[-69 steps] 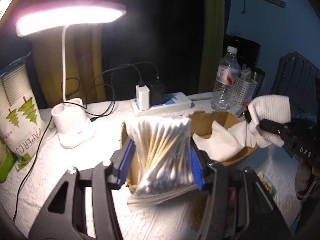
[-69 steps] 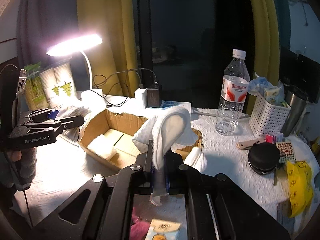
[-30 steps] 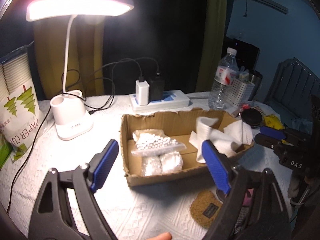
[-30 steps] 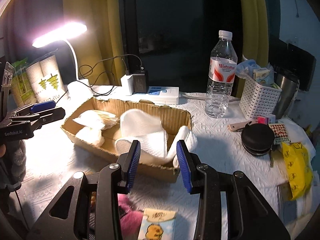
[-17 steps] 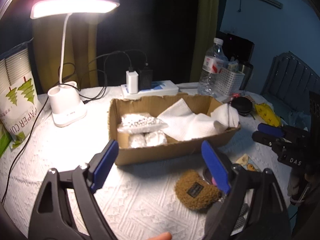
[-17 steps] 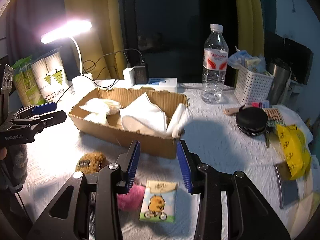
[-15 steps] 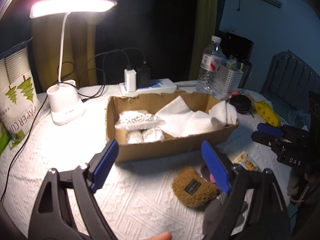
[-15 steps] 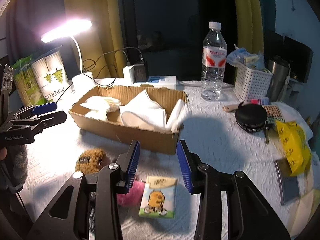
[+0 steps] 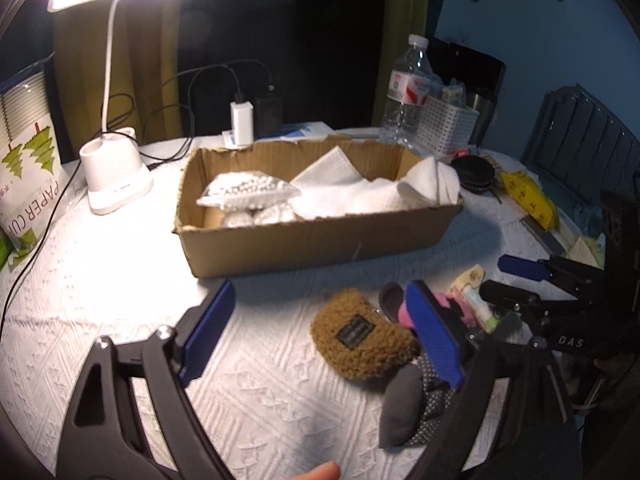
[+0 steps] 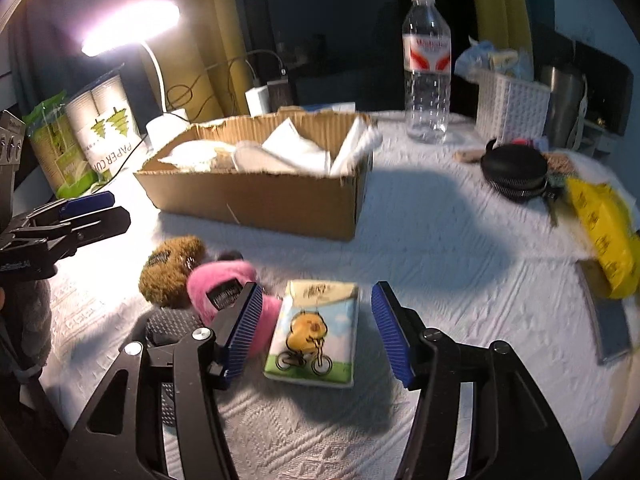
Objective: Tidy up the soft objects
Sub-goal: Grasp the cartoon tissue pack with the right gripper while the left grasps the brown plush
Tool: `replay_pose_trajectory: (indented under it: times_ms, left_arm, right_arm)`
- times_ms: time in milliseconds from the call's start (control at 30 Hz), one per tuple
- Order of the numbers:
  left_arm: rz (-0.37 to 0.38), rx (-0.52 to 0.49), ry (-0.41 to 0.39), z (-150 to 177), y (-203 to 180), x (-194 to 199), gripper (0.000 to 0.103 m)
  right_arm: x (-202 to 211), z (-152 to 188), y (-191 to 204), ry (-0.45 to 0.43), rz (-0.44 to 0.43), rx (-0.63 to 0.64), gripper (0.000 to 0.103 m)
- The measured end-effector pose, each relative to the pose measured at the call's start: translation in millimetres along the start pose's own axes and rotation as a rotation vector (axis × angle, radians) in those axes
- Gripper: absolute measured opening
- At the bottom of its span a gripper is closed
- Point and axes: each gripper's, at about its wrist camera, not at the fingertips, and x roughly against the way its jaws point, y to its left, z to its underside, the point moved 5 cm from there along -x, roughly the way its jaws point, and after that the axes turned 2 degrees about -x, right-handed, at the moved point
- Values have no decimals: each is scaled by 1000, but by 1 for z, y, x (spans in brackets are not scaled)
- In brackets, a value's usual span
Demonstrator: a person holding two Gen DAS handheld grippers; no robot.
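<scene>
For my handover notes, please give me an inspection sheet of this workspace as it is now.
Surface: table under a white embossed cloth.
Job's things: cardboard box holding white cloths and bagged items; brown pouch, pink pouch and tissue pack lie in front of it.
Clutter: water bottle, white basket, black round case, yellow packet, paper cups.
Grippers: left gripper and right gripper both opening, fingers touching nothing.
Cables: charger cables behind the box.
Surroundings: lit desk lamp, yellow curtains.

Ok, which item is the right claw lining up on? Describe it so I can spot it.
Start at the cardboard box; nearer the camera lies a flat tissue pack. Unlike the fuzzy pink pouch beside it, it is printed with a yellow cartoon animal on a bicycle.
</scene>
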Motion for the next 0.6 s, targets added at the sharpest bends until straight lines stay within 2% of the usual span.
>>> replay_pose_trajectory:
  times_ms: [167,433,500,533,600]
  left_arm:
    - [-10,-1,45,9,-13,-14,94]
    - [-83,41,163,26,-14,-49,94]
    - [-91,45,186,28,-12,-55,94]
    - [-100,39,199,31,-12,-59,94]
    - [-104,32,213,34,-13,-64,93]
  right_arm:
    - [-12,9,-8,47,-39,-35,60]
    - [-22,12,-10,106,-79,-61,60]
    - [-21,13,-11,102,-83,-71,58]
    - [-21,13,-13,101,-86,-79,53]
    - [-20,13,-15,98,-91,-88,53]
